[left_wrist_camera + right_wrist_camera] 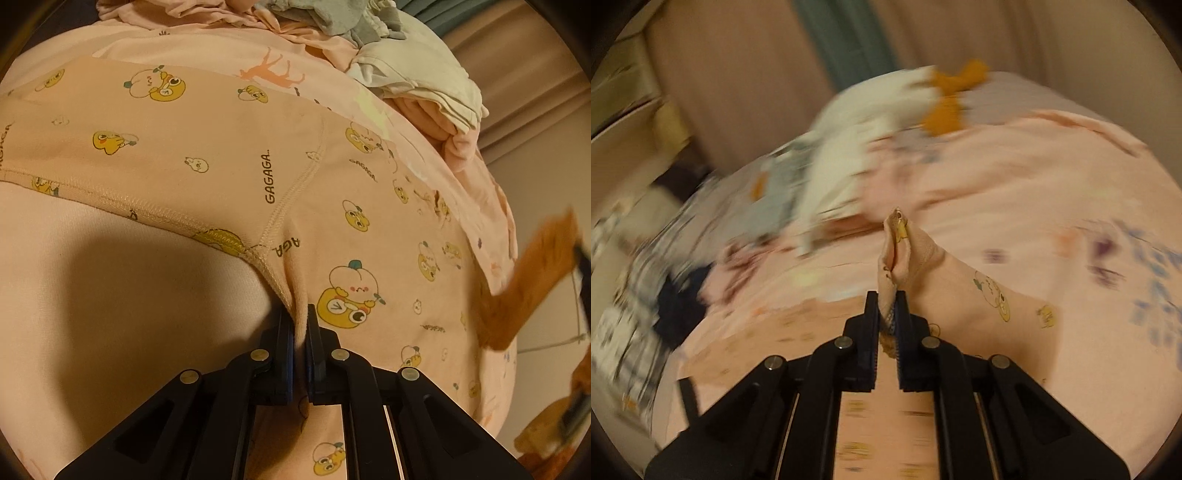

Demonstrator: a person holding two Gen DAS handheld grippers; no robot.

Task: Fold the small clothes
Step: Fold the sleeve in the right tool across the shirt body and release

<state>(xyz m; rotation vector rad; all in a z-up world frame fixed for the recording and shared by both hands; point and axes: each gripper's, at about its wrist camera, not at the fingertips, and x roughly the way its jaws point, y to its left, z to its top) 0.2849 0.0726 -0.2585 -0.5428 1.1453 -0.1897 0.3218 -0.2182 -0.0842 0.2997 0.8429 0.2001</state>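
Note:
A small pink garment (229, 147) printed with yellow cartoon ducks and "GAGAGA" lies spread on a pink bedsheet (110, 295). My left gripper (299, 317) is shut on a bunched fold of it at the stitched seam corner. In the right wrist view my right gripper (888, 306) is shut on another corner of the same garment (979, 291), which sticks up between the fingers and trails off to the right. That view is blurred by motion.
A pile of white, grey and pink clothes (388, 55) lies at the far end of the bed and also shows in the right wrist view (842, 155). An orange cloth (532, 280) hangs at the right. Curtains (738, 74) stand behind the bed.

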